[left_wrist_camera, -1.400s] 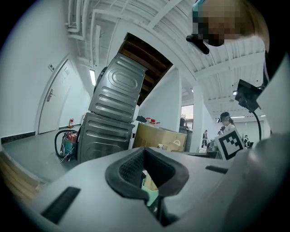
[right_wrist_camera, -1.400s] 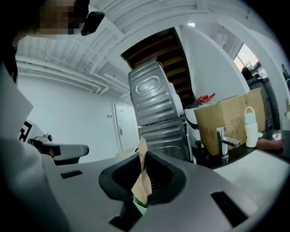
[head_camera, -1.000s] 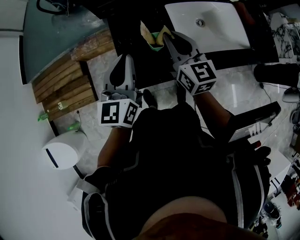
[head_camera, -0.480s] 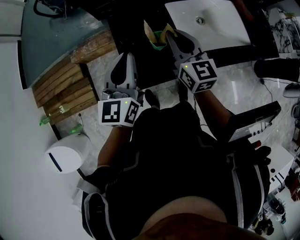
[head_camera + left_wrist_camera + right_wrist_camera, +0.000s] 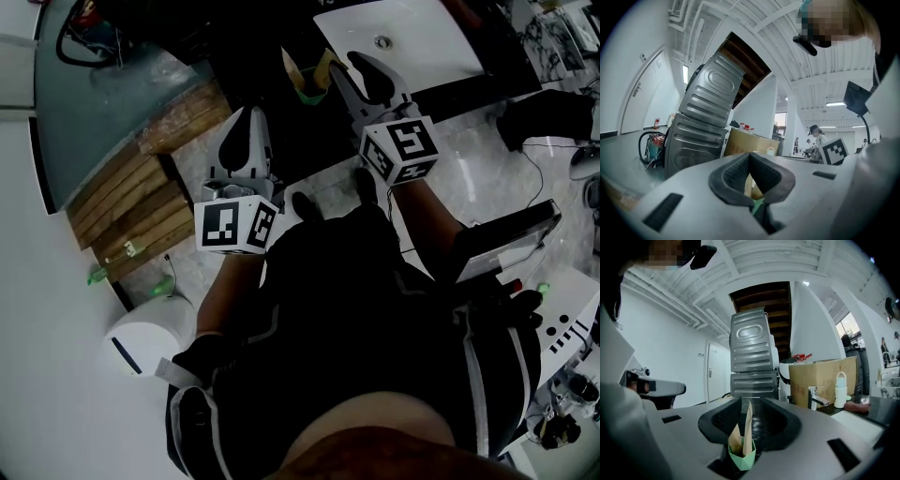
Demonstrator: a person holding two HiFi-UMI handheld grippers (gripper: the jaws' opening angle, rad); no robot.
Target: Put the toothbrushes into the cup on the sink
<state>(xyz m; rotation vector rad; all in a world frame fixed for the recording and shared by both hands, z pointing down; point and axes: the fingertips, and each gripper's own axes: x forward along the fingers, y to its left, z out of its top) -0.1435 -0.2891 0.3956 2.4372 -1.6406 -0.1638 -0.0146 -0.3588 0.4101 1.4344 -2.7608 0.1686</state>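
A small green cup [image 5: 312,91] stands on the dark counter left of the white sink [image 5: 412,37]. Two tan paper-wrapped toothbrushes [image 5: 289,64] stick up out of it. My right gripper [image 5: 341,66] hovers just right of the cup and is open. In the right gripper view the cup [image 5: 742,458] and toothbrushes [image 5: 747,430] show low in the gap of my right gripper [image 5: 749,420], with the pads apart from them. My left gripper [image 5: 247,117] hangs over the floor in front of the counter, shut and empty. In the left gripper view the cup [image 5: 758,205] peeks out below its [image 5: 750,157] closed tips.
Two stacked grey washing machines [image 5: 752,357] rise behind the counter. A cardboard box [image 5: 825,380], a faucet [image 5: 814,397] and a white bottle [image 5: 840,390] stand by the sink. Wooden planks [image 5: 141,183] and a white round bin [image 5: 141,342] lie on the floor at left.
The head view has shifted a little. Both grippers keep nearly the same places, the right one still beside the cup.
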